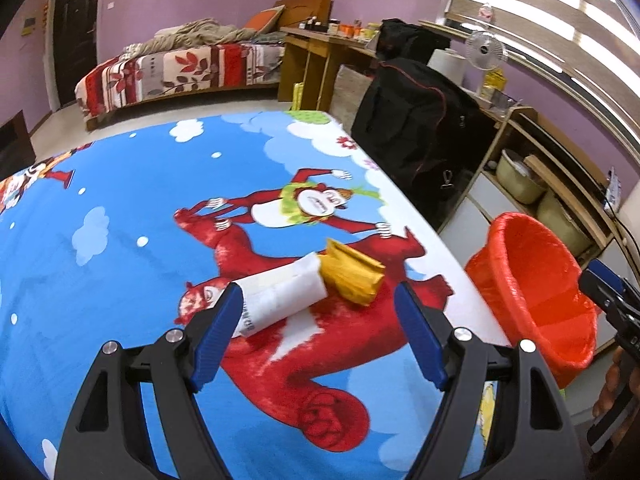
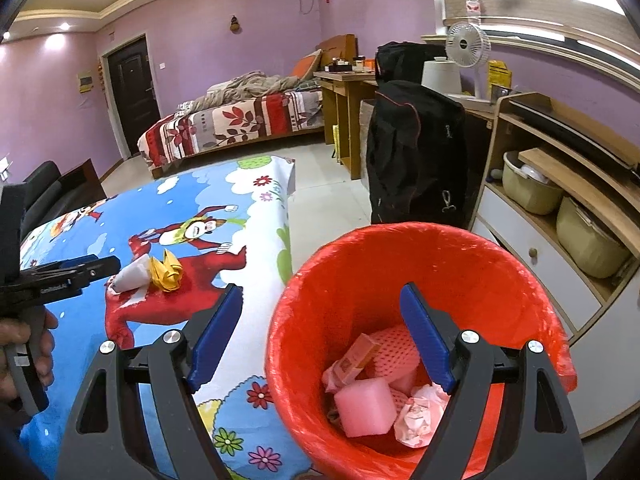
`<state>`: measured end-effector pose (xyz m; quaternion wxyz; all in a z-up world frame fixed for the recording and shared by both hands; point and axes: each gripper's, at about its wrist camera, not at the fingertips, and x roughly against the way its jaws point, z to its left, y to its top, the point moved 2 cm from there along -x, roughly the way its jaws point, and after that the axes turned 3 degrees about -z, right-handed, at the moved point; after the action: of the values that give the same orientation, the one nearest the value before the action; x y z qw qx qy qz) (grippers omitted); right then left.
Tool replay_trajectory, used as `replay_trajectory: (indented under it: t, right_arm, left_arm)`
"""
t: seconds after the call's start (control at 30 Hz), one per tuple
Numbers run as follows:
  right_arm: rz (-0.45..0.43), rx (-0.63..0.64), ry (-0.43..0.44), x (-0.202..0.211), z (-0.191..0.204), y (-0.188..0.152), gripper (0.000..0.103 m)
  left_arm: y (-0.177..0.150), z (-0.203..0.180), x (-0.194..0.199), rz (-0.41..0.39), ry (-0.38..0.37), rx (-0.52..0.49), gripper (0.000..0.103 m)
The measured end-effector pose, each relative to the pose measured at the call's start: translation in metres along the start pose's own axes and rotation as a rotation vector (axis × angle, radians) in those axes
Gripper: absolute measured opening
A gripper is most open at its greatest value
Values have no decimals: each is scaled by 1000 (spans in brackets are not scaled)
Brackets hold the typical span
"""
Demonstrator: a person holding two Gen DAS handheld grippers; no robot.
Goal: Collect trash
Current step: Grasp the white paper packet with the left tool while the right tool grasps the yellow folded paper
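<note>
Two scraps lie on the cartoon-print worktop [image 1: 120, 240]: a white paper roll [image 1: 280, 296] touching a crumpled yellow wrapper [image 1: 352, 276], just ahead of the left gripper [image 1: 318, 320], whose jaws are spread. The right gripper [image 2: 320, 332], jaws spread and empty, hovers over the red-lined bin [image 2: 460, 256] holding pink foam, a carton and crumpled paper.

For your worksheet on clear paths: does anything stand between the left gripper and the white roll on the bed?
Nothing visible. The left gripper is open, and the white roll lies right between its fingers, with the yellow wrapper beyond it.
</note>
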<state>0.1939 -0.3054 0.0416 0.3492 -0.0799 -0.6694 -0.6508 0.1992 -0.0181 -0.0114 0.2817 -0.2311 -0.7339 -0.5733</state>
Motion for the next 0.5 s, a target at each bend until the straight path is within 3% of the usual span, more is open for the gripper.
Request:
replay_trajectory:
  t: [0.5]
  right_arm:
    - [24, 50, 54, -20, 34, 3, 80]
  left_arm:
    - [0, 24, -39, 87, 84, 57, 78]
